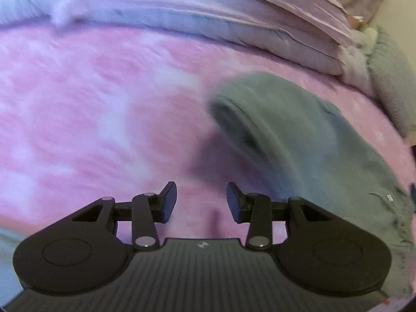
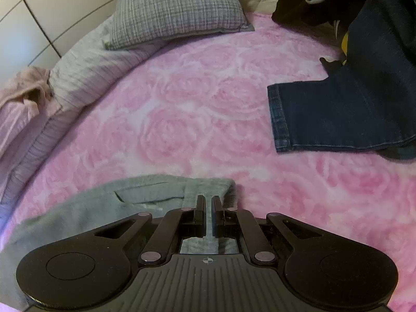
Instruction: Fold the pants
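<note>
Grey sweatpants (image 1: 306,140) lie on the pink rose-patterned blanket (image 1: 91,109), to the right in the left wrist view. Their blurred far end (image 1: 228,104) stands raised and casts a shadow on the blanket. My left gripper (image 1: 201,200) is open over bare blanket just left of the pants, with nothing between its fingers. In the right wrist view the same grey pants (image 2: 104,208) spread out under and left of my right gripper (image 2: 208,208). Its fingers are pressed nearly together, with grey fabric in the narrow gap at the cloth's edge.
Dark blue jeans (image 2: 338,114) lie at the right, with black clothing (image 2: 299,5) and a grey item behind them. A grey checked pillow (image 2: 176,7) and folded lilac bedding (image 1: 234,31) line the far side of the bed. A pink cloth (image 2: 28,88) sits at the left.
</note>
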A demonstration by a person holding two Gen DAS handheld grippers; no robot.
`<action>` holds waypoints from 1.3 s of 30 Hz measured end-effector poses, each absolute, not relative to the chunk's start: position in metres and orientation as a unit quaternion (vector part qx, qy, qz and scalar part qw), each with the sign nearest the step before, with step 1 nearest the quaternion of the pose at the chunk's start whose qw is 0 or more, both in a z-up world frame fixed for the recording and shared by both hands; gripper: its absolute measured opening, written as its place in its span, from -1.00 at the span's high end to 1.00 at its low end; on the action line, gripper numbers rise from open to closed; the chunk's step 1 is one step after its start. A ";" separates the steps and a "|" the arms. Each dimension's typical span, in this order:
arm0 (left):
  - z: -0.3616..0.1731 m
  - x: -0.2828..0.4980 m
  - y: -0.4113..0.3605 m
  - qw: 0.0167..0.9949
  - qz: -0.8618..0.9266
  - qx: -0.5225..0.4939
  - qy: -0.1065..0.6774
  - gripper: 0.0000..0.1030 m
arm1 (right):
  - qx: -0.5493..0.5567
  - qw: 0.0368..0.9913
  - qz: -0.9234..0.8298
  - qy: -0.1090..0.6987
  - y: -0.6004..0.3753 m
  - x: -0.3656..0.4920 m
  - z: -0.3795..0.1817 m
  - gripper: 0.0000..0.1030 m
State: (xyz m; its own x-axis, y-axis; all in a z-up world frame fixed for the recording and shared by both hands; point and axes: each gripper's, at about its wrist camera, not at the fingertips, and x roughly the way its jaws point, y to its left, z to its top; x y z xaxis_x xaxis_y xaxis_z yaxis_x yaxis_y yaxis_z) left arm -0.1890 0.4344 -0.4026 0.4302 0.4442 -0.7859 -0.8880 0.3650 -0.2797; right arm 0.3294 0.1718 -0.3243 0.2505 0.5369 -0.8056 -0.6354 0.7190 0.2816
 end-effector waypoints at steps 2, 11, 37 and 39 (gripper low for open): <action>-0.408 -0.173 0.440 0.782 0.420 -0.374 0.270 0.23 | -0.060 0.789 0.370 0.488 0.171 0.330 -0.328 1.00; -0.422 -0.142 0.477 0.787 0.388 -0.439 0.193 1.00 | -0.057 0.783 0.363 0.502 0.173 0.331 -0.342 1.00; -0.412 -0.144 0.412 0.798 0.372 -0.353 0.316 0.22 | -0.069 0.785 0.342 0.512 0.182 0.326 -0.357 0.99; -0.410 -0.146 0.419 0.802 0.370 -0.373 0.283 0.17 | -0.069 0.785 0.341 0.513 0.182 0.326 -0.357 0.99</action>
State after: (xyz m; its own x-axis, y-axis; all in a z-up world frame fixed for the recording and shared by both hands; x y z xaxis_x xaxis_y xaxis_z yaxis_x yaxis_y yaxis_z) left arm -0.1461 0.4195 -0.4103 0.5658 0.3834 -0.7300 -0.8053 0.4473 -0.3891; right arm 0.3258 0.1822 -0.3566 0.2406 0.4653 -0.8518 -0.6060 0.7575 0.2427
